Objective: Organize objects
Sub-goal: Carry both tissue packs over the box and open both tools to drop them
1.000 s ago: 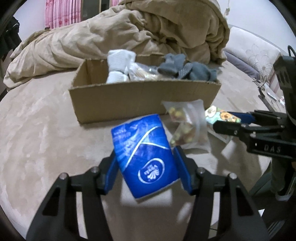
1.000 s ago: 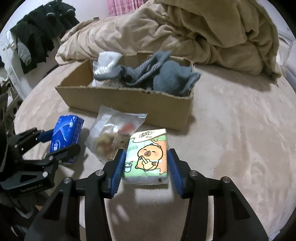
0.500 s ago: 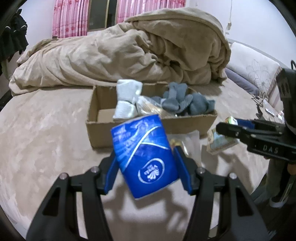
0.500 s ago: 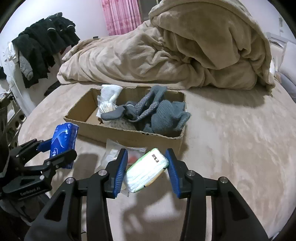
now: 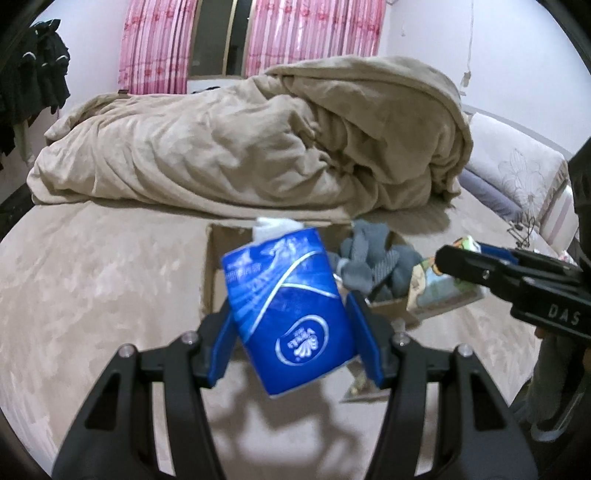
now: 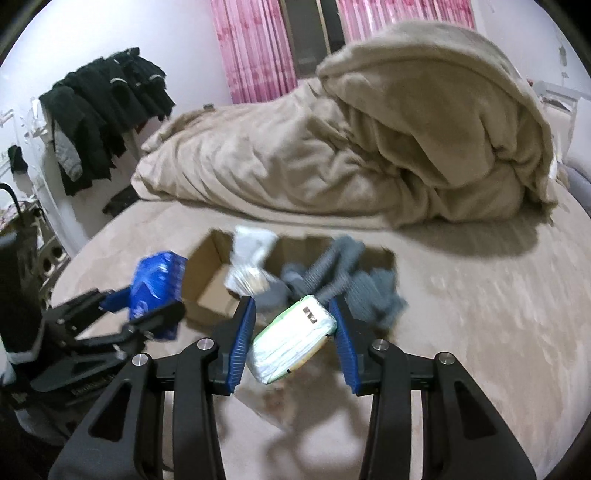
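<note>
Holding two tissue packs in the air above a beige bed (image 5: 92, 280), I have one pack clamped in each tool. My left gripper (image 5: 291, 328) squeezes a blue tissue pack (image 5: 288, 306) between its blue pads (image 5: 364, 343), the pack tilted with its white logo facing the left wrist camera. My right gripper (image 6: 293, 332) pinches a green-and-white tissue pack (image 6: 291, 341) by its sides, the pack turned at an angle between the pads (image 6: 242, 341).

Just beyond both tools sits an open cardboard box (image 6: 207, 291) on the bed cover. Grey socks (image 6: 343, 280) lie heaped in its right half, some draped over the near wall, and a white bundle (image 6: 253, 247) stands toward the middle with a clear packet (image 6: 245, 282) below it. The left end of the box shows bare cardboard floor.

From the left wrist camera, the right gripper's pack hangs over the box's right corner; from the right wrist camera, the blue pack hangs beside the box's left wall. A rumpled tan duvet (image 5: 258, 140) is piled behind the box, pink curtains (image 5: 314, 33) cover the far wall, and dark clothes (image 6: 107, 107) hang at the left.
</note>
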Motion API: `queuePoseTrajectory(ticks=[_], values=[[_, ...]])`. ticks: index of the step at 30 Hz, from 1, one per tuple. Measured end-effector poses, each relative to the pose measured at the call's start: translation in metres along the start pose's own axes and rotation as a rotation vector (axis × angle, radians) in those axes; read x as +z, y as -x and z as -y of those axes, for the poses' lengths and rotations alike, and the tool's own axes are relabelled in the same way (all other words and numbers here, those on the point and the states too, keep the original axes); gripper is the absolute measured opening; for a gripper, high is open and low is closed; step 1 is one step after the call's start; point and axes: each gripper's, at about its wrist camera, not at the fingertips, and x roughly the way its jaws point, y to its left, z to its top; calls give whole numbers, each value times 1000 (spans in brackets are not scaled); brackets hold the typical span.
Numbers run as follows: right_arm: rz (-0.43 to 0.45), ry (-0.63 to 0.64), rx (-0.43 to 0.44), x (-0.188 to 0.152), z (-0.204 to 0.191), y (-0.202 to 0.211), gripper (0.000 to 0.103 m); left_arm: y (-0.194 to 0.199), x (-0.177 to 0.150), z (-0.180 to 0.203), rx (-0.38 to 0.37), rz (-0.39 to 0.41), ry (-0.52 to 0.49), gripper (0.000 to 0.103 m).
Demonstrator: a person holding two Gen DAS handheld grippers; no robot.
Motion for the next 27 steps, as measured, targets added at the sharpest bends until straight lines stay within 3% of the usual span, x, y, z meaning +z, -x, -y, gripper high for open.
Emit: queuePoseTrajectory(ticks=[11, 18, 23, 27], values=[[53, 2, 2, 40, -6, -30, 44, -20, 25, -21, -17, -2, 10, 58], [65, 4, -5, 60, -1, -61, 44, -51, 31, -28, -14, -51, 12, 58], [82, 2, 45, 69, 1, -85, 44, -75, 34, -37, 7, -95, 21, 58], [45, -25, 63, 66, 5, -108, 44, -89, 31, -45, 7, -135, 44, 58]])
